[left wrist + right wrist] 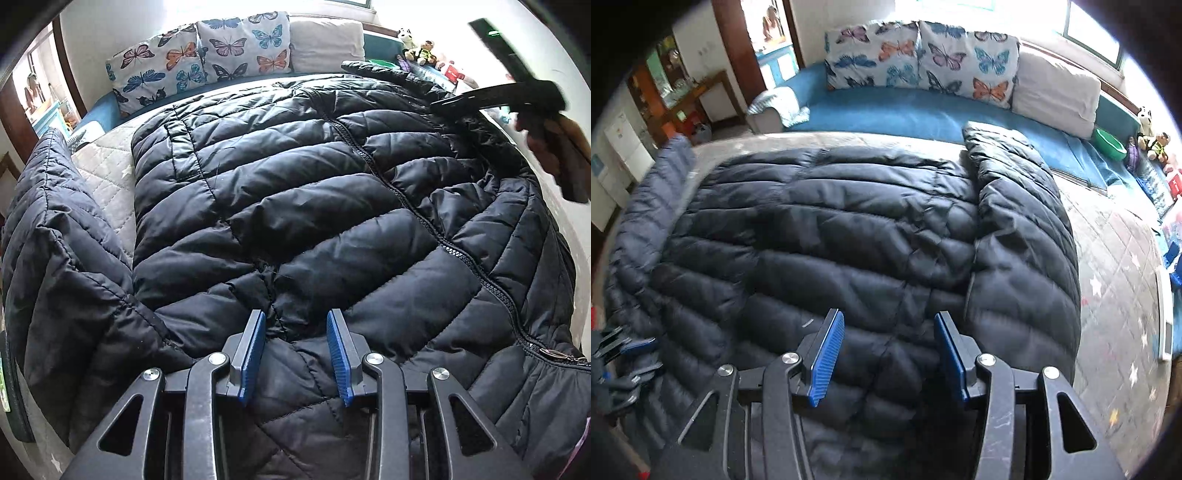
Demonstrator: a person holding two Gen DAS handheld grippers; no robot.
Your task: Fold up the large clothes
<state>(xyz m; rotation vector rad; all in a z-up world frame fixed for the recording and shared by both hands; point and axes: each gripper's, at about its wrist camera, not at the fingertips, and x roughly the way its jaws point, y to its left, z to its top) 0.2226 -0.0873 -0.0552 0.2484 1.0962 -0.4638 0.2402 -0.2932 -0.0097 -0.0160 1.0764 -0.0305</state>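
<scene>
A large black quilted puffer jacket [295, 206] lies spread flat on a pale quilted bed cover, front up, its zipper [424, 218] running diagonally. One sleeve [62, 266] spreads out at the left. My left gripper [297, 317] is open just above the jacket's near shoulder area, empty. In the right wrist view the jacket [820, 236] fills the middle, with its other sleeve [1023, 229] lying along the right side. My right gripper [890, 321] is open above the jacket, empty. The right gripper also shows in the left wrist view [447, 101] at the top right, over the jacket's far edge.
Butterfly cushions [923, 59] and a white cushion [1056, 92] lean on a blue sofa [905, 110] behind the bed. Soft toys [1152, 144] and a green bowl [1108, 144] sit at the right. The bed cover [1115, 266] lies bare at the right. Wooden furniture [683, 99] stands far left.
</scene>
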